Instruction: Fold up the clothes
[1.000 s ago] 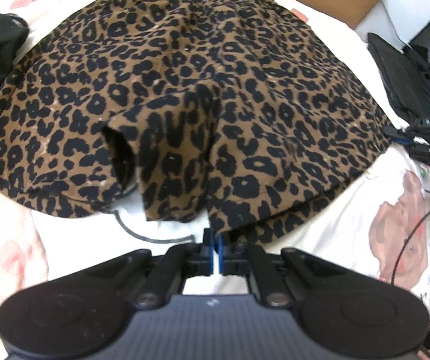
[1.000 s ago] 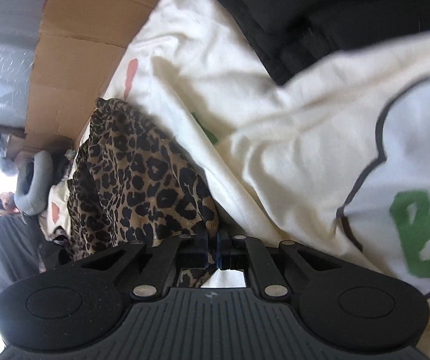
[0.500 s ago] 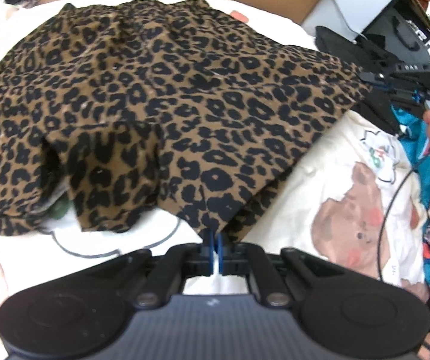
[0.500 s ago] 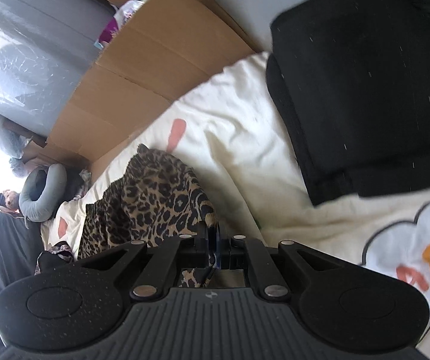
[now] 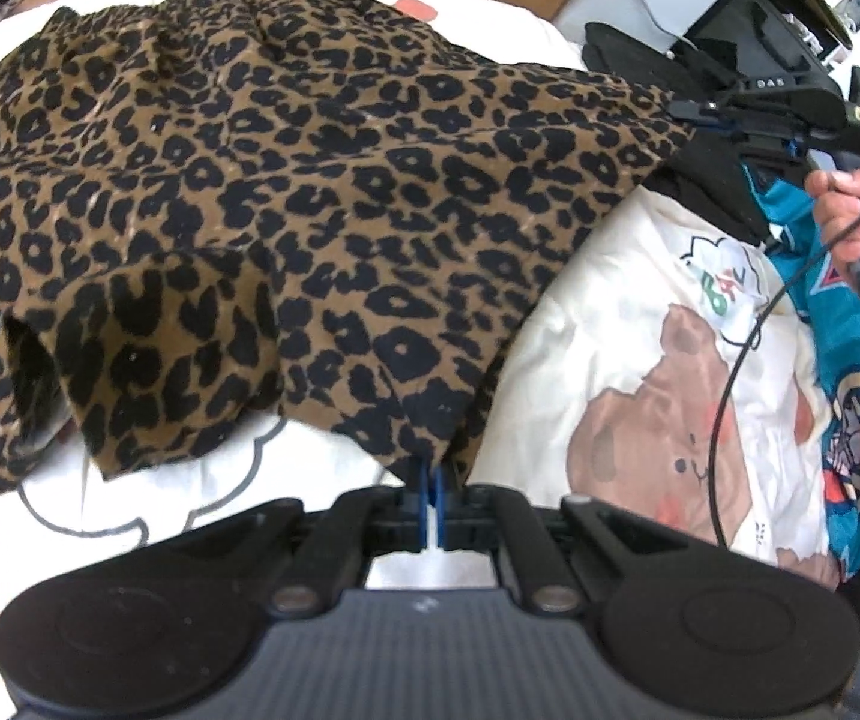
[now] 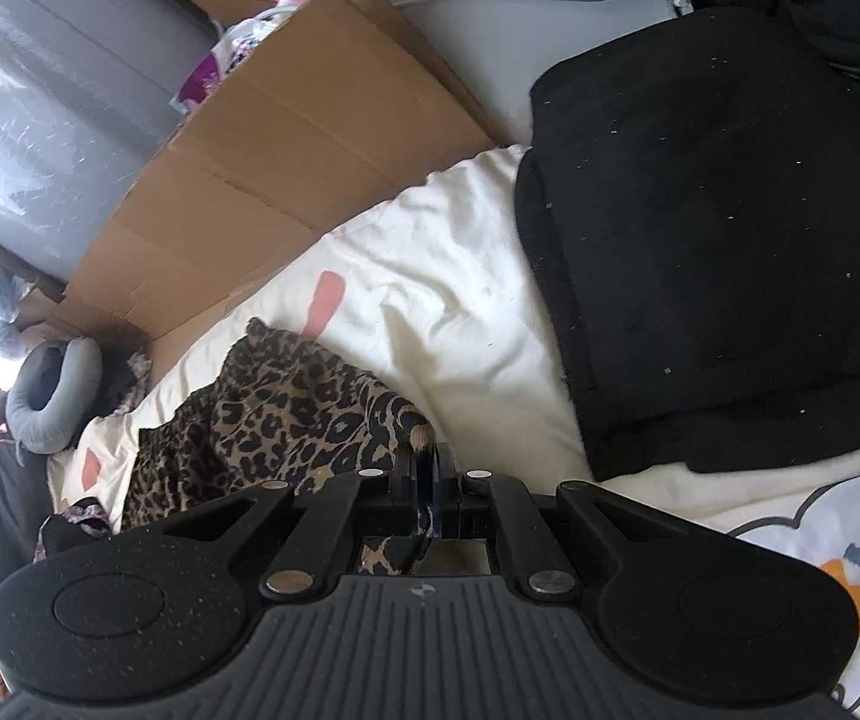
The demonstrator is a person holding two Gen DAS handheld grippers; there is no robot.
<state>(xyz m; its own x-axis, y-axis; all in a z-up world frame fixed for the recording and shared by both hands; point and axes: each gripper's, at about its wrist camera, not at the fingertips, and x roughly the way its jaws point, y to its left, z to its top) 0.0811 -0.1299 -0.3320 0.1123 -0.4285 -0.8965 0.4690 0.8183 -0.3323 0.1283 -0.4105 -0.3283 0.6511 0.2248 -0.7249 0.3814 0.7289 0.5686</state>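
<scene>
A leopard-print garment lies spread over a cream bed sheet with cartoon prints. My left gripper is shut on the garment's near hem and holds it off the sheet. My right gripper shows at the right of the left wrist view, shut on the garment's far right corner, which is lifted. In the right wrist view the right gripper is shut on a pinch of the leopard garment, which trails away to the left.
A folded black garment lies on the sheet to the right. Brown cardboard stands along the far edge of the bed. A teal printed garment is at the right. A grey neck pillow lies at the far left.
Both grippers have lifted the garment's near edge and carried it up and toward the far side. The right gripper has risen, so more of the black garment and cardboard shows.
</scene>
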